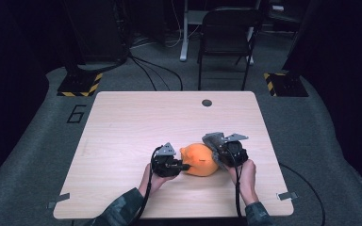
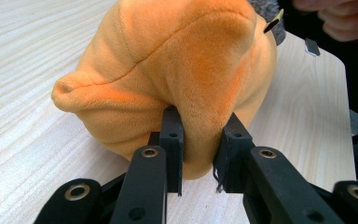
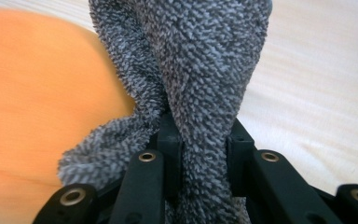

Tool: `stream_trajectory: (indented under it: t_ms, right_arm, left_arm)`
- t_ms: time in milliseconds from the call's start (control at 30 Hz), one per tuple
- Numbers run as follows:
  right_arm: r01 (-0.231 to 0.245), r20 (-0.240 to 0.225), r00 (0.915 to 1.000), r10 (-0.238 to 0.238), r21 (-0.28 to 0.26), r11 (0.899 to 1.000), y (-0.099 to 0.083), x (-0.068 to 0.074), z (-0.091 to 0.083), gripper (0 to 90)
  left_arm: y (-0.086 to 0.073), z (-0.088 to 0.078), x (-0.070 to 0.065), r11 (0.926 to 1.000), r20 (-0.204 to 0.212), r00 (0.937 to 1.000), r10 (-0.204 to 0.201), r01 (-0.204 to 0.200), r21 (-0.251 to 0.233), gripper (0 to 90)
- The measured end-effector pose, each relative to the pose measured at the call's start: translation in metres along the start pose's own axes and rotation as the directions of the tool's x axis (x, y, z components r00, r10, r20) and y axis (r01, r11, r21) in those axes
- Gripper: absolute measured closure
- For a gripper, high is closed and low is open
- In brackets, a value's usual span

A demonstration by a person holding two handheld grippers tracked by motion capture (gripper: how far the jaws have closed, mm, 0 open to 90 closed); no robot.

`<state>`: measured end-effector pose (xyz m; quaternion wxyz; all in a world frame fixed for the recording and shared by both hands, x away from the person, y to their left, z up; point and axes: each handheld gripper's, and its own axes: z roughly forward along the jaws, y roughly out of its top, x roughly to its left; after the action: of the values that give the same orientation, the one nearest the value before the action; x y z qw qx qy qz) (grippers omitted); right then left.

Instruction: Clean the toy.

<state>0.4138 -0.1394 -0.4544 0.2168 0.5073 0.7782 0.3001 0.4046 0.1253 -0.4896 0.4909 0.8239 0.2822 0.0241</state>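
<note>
An orange plush toy (image 1: pixel 199 160) lies on the wooden table (image 1: pixel 136 122) near the front edge. My left gripper (image 1: pixel 185 165) is at its left side, shut on a fold of the orange plush (image 2: pixel 177 70), which bulges up between the two pads. My right gripper (image 1: pixel 218 157) sits at the toy's right side, shut on a grey terry cloth (image 3: pixel 200 70) that rises in a twisted bunch from between its jaws. In the right gripper view the orange plush toy (image 3: pixel 42 93) lies blurred behind the cloth at the left. The grey cloth (image 1: pixel 213 139) rests against the toy's right edge.
A round dark cable hole (image 1: pixel 207 102) sits near the table's far edge. A black folding chair (image 1: pixel 226 33) stands on the floor beyond the table. Bare wood stretches across the far and left parts of the tabletop.
</note>
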Motion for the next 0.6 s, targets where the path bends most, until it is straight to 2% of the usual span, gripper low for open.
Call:
stream_trajectory:
  t_ms: [133,267,400,500,600]
  right_arm:
    - [-0.031,0.004,0.9995,0.031,0.038,0.999,-0.008,-0.007,0.013,73.6]
    - [-0.032,0.022,0.9993,0.030,0.071,0.997,-0.013,-0.012,0.023,73.4]
    - [-0.009,0.010,0.9999,0.008,0.150,0.989,-0.023,-0.014,0.040,72.9]
    - [0.018,0.021,0.9995,-0.022,0.153,0.988,-0.021,-0.011,0.041,73.0]
    - [0.009,0.007,0.9999,-0.010,0.150,0.989,-0.021,-0.014,0.041,73.1]
  left_arm:
    - [0.000,0.000,0.000,1.0000,0.004,1.0000,0.001,-0.001,0.000,75.1]
    - [0.000,0.000,-0.001,1.0000,0.009,1.0000,0.002,-0.002,0.001,75.1]
    - [-0.001,0.000,0.001,1.0000,0.007,1.0000,0.004,-0.004,0.001,75.1]
    - [-0.001,0.000,0.001,1.0000,0.009,1.0000,-0.001,0.001,-0.002,75.1]
    - [-0.001,-0.001,0.001,1.0000,0.006,1.0000,0.003,-0.003,-0.001,75.1]
